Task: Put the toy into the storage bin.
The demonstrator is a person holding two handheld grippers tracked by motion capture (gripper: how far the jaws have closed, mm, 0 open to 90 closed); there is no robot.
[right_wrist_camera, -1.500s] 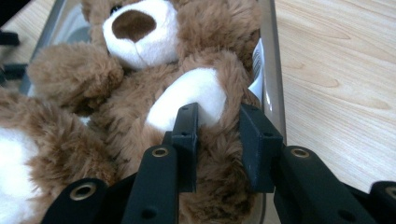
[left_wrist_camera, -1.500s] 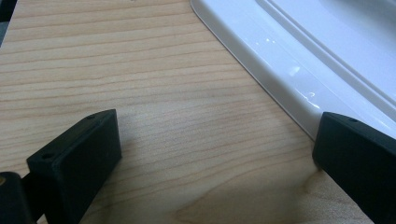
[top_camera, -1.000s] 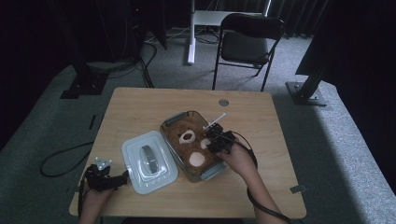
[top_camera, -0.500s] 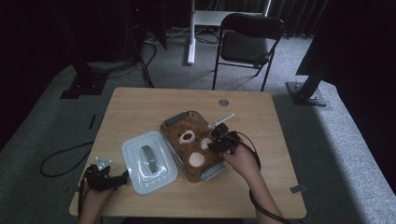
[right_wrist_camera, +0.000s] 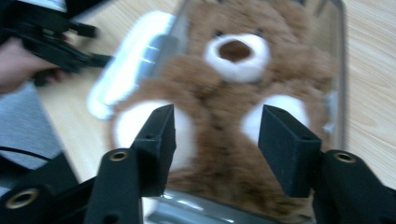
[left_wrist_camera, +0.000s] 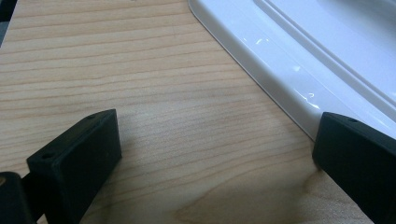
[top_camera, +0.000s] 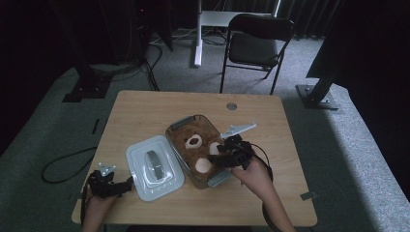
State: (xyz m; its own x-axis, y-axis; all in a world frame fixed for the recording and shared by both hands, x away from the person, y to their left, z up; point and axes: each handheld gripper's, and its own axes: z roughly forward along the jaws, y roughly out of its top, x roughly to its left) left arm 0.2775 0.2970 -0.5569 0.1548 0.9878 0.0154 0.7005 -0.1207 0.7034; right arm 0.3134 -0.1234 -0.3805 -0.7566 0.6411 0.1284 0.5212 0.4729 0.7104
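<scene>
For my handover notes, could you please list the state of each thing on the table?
Teddy bear: lying face-up inside the container.
Container: open, lid off.
Lid: flat on the table, beside the container.
Right gripper: jaws just opening, nothing gripped, above the bear.
Left gripper: open, at the lid's edge.

brown teddy bear (top_camera: 198, 151), white lid (top_camera: 153, 167).

1. Right gripper (top_camera: 218, 159): lifted slightly off the brown plush teddy bear (top_camera: 200, 150) in the clear plastic container (top_camera: 178, 126).
2. Jaws: just been opening, parted above the bear, nothing pressed between.
</scene>
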